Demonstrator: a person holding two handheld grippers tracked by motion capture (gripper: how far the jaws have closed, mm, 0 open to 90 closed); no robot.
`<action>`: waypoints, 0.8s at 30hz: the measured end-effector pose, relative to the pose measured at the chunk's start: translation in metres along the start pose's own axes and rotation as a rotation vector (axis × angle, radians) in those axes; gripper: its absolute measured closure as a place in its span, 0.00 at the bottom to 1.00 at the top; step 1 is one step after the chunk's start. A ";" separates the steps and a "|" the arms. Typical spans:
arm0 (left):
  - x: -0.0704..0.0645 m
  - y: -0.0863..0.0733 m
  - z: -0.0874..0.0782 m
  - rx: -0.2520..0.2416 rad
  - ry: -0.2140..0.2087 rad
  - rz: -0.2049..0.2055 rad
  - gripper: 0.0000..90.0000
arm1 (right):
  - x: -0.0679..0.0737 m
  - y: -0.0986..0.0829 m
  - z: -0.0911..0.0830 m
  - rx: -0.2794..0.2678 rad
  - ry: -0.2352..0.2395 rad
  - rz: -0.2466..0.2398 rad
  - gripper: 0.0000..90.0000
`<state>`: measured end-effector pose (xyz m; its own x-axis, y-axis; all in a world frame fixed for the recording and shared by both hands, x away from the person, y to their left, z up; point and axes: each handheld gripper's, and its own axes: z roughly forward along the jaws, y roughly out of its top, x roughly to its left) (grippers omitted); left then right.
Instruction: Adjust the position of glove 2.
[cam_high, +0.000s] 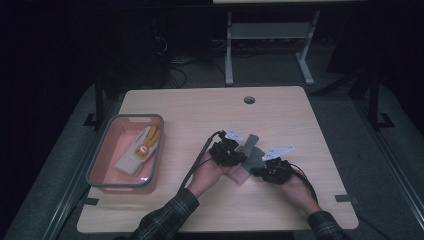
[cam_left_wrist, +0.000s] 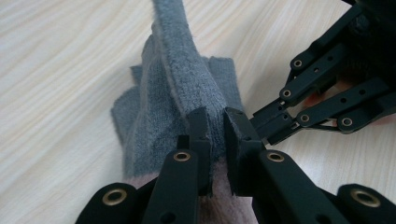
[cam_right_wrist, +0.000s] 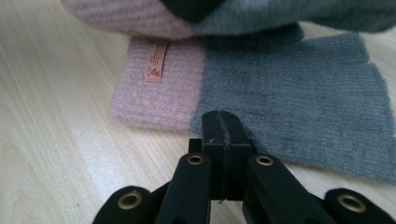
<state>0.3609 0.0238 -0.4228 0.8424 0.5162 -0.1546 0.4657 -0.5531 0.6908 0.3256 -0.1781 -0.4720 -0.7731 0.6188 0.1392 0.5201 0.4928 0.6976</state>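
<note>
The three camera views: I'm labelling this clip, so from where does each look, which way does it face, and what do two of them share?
High view: above the person's side, facing forward and down on the table; both forearms, the left claw, the right claw and a pink bin.
Left gripper view: rides the left claw, looking along jaws pinching a raised grey and pink glove; the right claw's linkage at right.
Right gripper view: rides the right claw, jaws closed at the flat glove's edge.
Shared: both gripper views show the glove.

Dim room, dark grey carpet floor (cam_high: 60, 165) around a pale wooden table (cam_high: 200, 107) with a cable hole (cam_high: 249, 100) at 12 o'clock; grey metal stand (cam_high: 270, 35) beyond it.
</note>
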 end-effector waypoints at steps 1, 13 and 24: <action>0.000 0.000 0.001 0.011 -0.003 0.008 0.91 | 0.000 0.000 0.000 0.000 0.000 0.000 1.00; -0.002 0.003 -0.002 -0.053 -0.048 0.004 0.99 | -0.001 -0.001 -0.002 0.004 -0.001 -0.015 1.00; 0.000 -0.014 0.004 0.011 -0.050 0.022 0.98 | -0.012 -0.013 -0.030 -0.044 -0.047 0.027 0.67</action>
<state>0.3556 0.0283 -0.4353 0.8649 0.4704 -0.1752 0.4499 -0.5714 0.6864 0.3166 -0.2104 -0.4614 -0.7408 0.6598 0.1257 0.5229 0.4490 0.7245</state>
